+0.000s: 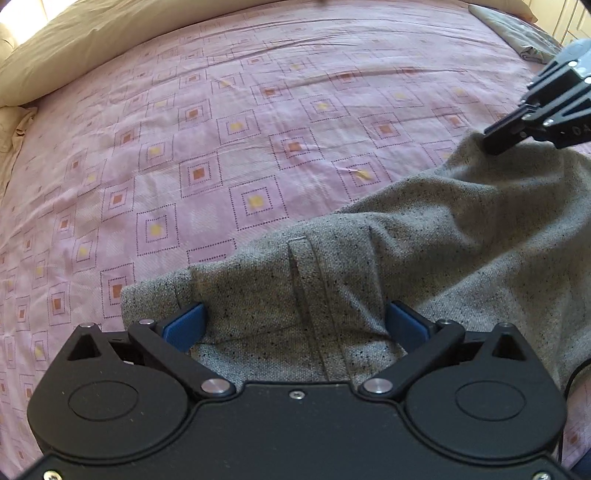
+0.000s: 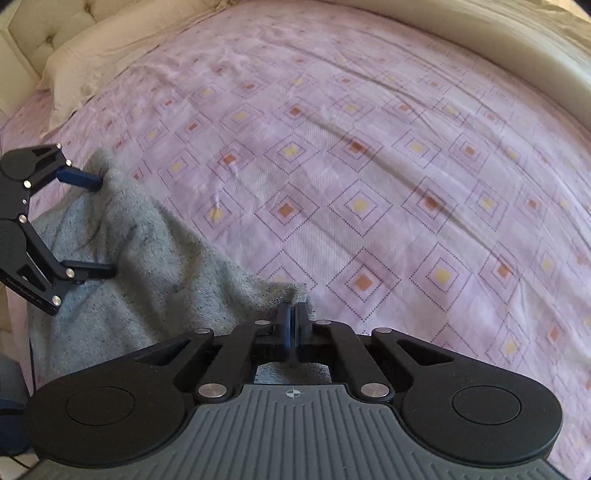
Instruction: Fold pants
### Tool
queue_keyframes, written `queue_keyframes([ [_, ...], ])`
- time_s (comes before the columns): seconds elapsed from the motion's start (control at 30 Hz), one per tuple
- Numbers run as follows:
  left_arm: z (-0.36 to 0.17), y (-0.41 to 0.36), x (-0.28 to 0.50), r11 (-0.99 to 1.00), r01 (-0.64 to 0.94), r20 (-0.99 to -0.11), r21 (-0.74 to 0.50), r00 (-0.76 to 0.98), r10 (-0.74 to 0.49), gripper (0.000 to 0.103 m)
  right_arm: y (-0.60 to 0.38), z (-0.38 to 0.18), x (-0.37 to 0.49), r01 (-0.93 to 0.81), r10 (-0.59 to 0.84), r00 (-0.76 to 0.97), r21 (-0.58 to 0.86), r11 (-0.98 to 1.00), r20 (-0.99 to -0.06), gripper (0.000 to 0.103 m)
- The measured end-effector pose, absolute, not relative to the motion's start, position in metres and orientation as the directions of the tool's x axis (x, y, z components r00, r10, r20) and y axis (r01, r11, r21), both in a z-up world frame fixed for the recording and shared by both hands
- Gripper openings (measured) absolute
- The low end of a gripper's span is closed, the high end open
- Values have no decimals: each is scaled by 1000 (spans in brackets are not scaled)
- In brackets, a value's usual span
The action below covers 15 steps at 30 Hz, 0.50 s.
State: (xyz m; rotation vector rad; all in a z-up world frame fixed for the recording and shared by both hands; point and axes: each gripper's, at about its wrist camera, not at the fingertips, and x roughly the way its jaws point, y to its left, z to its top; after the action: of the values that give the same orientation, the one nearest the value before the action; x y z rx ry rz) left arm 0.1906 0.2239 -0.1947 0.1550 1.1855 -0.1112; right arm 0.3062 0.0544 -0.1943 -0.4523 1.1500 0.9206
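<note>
pants: grey speckled pants (image 1: 424, 258) lie on the bed, bunched at the near edge, with a belt loop and waistband seam showing between the left tongs' pads; in the right wrist view the fabric (image 2: 147, 258) runs from lower left up to a raised corner.
left tongs: the left tongs (image 1: 295, 325) point steeply down over the waistband, blue pads spread wide on either side of the cloth, not pressing on it; released. from the right wrist view they (image 2: 107, 225) stand at the left edge with both fingers apart over the pants.
right tongs: the right tongs (image 2: 293, 314) are clenched on a corner of the pants, pads together with fabric pinched between them; in the left wrist view they (image 1: 498, 142) grip a lifted peak of cloth at the upper right.
bed: pink bed sheet (image 1: 240, 147) with square patterns, lightly wrinkled.
pillow: a cream pillow (image 1: 92, 44) lies along the far left edge of the bed.
other cloth: a folded grey cloth (image 1: 517, 33) sits at the far right corner.
</note>
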Motion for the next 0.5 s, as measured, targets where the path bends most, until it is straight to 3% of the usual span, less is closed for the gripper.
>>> queue_keyframes([
  [0.37, -194, 222, 194, 982, 176, -935, 72, 355, 5, 102, 51, -191, 219, -726, 387, 181, 142, 672, -904, 2],
  [0.5, -169, 226, 198, 990, 130, -920, 49, 391, -6, 98, 51, -193, 216, -690, 382, 193, 152, 708, -904, 2],
])
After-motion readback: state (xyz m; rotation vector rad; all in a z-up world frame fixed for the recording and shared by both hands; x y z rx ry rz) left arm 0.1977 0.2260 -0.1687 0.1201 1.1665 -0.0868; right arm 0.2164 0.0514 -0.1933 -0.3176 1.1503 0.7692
